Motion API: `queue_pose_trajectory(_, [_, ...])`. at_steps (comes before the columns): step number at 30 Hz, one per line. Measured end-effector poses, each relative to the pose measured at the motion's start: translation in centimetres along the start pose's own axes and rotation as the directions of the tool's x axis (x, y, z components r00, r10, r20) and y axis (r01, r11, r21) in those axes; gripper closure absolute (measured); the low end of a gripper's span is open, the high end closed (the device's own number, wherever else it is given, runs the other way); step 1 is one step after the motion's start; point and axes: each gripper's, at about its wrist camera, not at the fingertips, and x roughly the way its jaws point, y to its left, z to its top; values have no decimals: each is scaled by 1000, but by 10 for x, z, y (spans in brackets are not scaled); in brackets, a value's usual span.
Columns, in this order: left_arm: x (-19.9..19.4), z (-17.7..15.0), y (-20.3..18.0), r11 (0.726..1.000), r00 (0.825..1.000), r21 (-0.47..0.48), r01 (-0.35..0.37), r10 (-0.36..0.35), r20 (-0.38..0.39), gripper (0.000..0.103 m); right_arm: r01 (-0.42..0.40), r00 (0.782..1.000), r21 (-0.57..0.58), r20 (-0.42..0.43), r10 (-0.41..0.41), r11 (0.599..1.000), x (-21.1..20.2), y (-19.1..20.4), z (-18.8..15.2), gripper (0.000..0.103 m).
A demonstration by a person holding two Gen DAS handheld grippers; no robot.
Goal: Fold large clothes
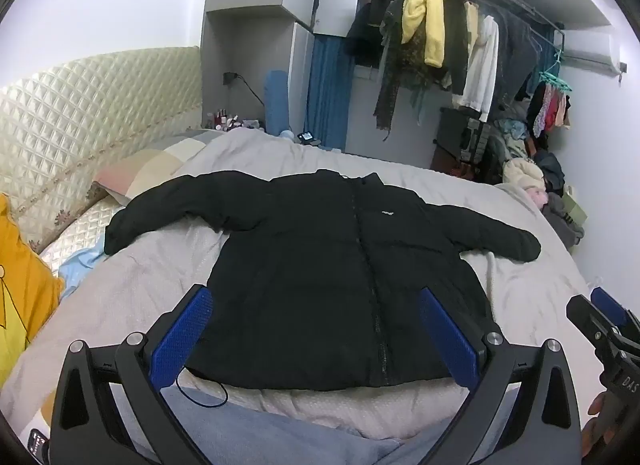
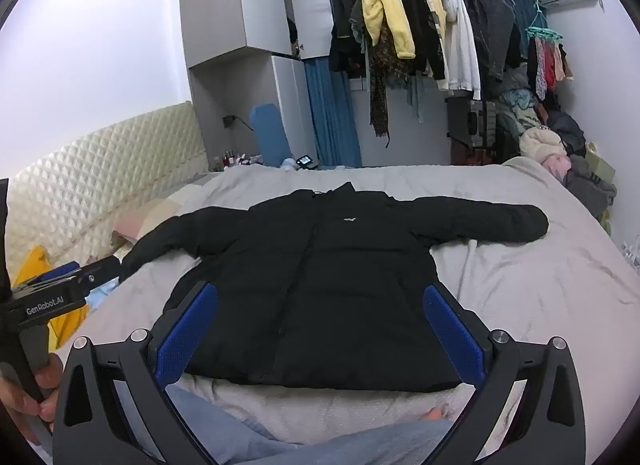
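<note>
Black puffer jacket (image 1: 344, 265) is lying front-up, sleeves spread, along the near edge of the bed (image 1: 532, 289). Left gripper (image 1: 316, 335) and right gripper (image 2: 320, 335) are both hovering above its hem, gaping wide, holding nothing. Risk: that puffy, slick shell is likely springing back or slipping from a shallow pinch.

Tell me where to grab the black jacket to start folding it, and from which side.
Probably the cuff ends. The black jacket lies flat on the bed, front up, zipped, sleeves spread sideways. Bring the left tongs onto the left sleeve cuff from outside, the right tongs onto the right sleeve likewise; both are open.
</note>
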Motion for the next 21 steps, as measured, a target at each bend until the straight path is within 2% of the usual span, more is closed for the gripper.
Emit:
queue_pose_trajectory(1, [1,0,0,1000,1000,1,-1,1,0,0,-12,1000,34,-15,13,999,1,-2,1,0])
queue_pose_trajectory(5, [6,3,0,1000,1000,-2,-2,2,-11,0,-5,1000,24,-19,5,1000,0,-3,1,0])
queue_pose_trajectory(6, [3,-1,-5,1000,1000,1,8,-8,13,0,-2,1000,22,-19,3,1000,1,-2,-1,0])
queue_pose_trajectory(9, [3,-2,-10,1000,1000,6,6,-6,13,0,4,1000,11,-14,-4,1000,3,1,-4,0])
queue_pose_trajectory(21, [4,-4,-2,1000,1000,5,5,-5,11,0,7,1000,11,-17,-7,1000,0,-4,1,0])
